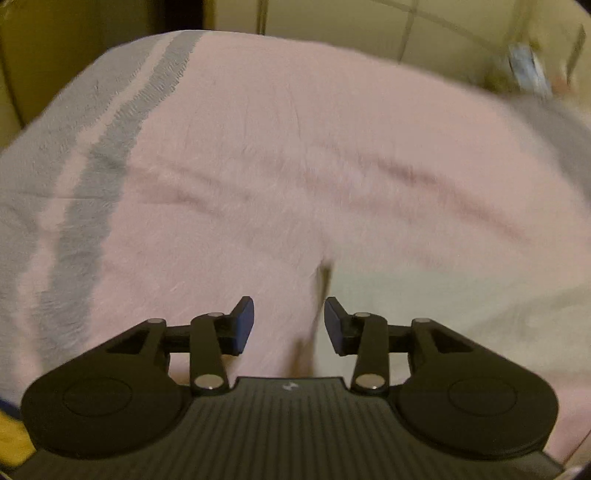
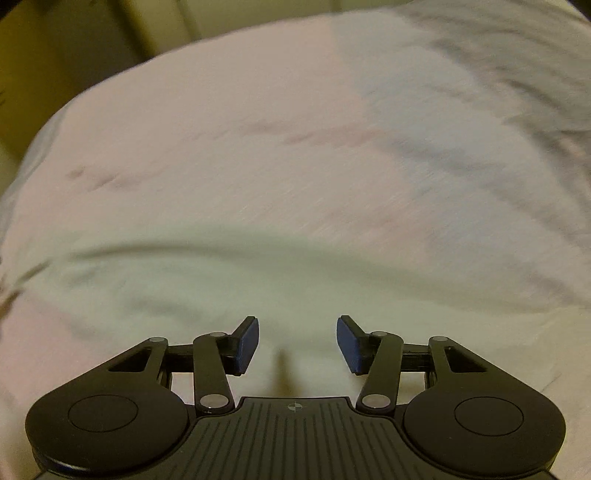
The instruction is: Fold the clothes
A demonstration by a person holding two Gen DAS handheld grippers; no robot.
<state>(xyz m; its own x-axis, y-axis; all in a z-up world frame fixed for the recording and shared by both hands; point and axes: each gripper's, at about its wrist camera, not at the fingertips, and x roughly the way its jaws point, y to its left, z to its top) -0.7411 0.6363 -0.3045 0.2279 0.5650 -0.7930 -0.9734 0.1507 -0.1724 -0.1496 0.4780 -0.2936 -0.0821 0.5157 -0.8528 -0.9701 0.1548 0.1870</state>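
- Two grippers, both with jaws spread wide and nothing held: left gripper (image 1: pixel 289 325), right gripper (image 2: pixel 297 343).
- Pink blanket (image 1: pixel 295 147): fleecy, covers most of the surface, with grey stripes (image 1: pixel 99 166) toward the left edge in the left wrist view.
- White garment (image 2: pixel 258 288): lies flat on the blanket just ahead of the right gripper; its edge (image 1: pixel 424 288) reaches beside the left gripper.
- Tiled floor (image 1: pixel 424 26): beyond the far edge.
- Bluish object (image 1: pixel 526 68): far right, too blurred to identify.

Both wrist views look closely down on one pink blanket (image 1: pixel 277 147).
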